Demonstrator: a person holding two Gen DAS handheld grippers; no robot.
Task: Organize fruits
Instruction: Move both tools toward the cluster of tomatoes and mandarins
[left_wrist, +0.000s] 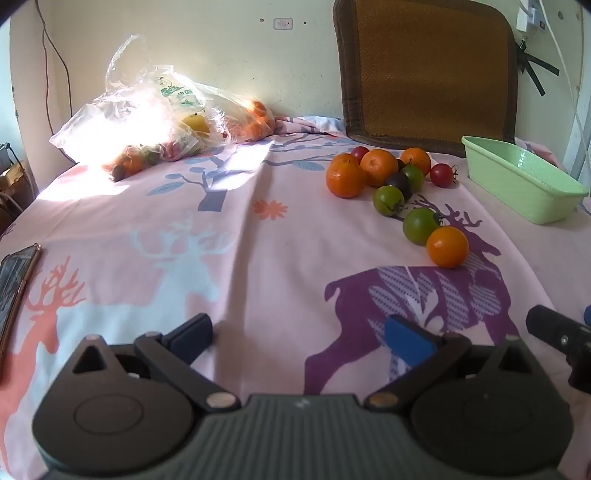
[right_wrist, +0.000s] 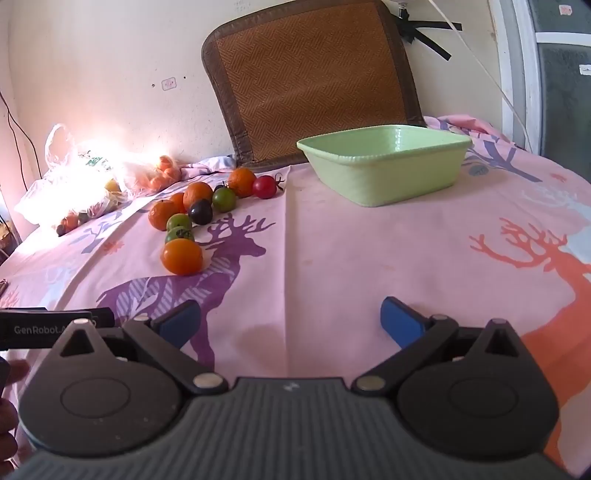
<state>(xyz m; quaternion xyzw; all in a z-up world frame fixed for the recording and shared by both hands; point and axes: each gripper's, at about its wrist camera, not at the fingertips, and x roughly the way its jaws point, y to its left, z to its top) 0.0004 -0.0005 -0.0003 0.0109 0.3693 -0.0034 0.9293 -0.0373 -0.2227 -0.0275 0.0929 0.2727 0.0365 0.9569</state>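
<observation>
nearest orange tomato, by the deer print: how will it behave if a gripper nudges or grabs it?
The orange tomato looks round and smooth, so a nudge would likely send it rolling over the cloth. Its glossy skin may slip between flat pads, so a centred grasp seems wise. It is probably soft: squeeze gently. It touches a green tomato, which may shift too.

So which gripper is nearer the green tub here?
Right. The right gripper is open, with the green tub just ahead, slightly to its right. For the left gripper, also open, the tub sits far off to its right, beyond the loose fruit.
</observation>
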